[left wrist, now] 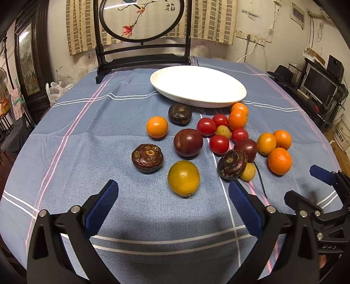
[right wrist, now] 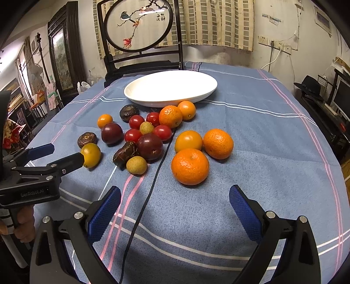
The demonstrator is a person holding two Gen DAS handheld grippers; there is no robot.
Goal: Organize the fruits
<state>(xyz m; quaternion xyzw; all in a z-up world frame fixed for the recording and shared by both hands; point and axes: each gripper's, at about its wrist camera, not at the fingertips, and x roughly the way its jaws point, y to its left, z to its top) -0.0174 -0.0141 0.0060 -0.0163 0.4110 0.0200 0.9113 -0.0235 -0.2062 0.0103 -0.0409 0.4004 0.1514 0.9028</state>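
Note:
An empty white oval plate (left wrist: 218,99) (right wrist: 140,96) sits at the back of the blue cloth. In front of it lie scattered fruits: oranges (left wrist: 279,161) (right wrist: 189,166), red cherry tomatoes (left wrist: 219,144) (right wrist: 162,132), dark plums (left wrist: 188,142) (right wrist: 150,146), brown water chestnuts (left wrist: 147,158) (right wrist: 125,154), small longans (right wrist: 136,165) and a yellow-green citrus (left wrist: 183,178) (right wrist: 91,155). My left gripper (left wrist: 172,196) is open, just short of the yellow-green citrus. My right gripper (right wrist: 175,202) is open, just short of the nearest orange. Both are empty.
A black cable (right wrist: 153,181) runs across the cloth between the fruits. A dark wooden stand with a round painted screen (left wrist: 142,19) stands behind the plate. The left gripper shows at the left of the right wrist view (right wrist: 54,155). Furniture and a monitor (left wrist: 319,85) line the right wall.

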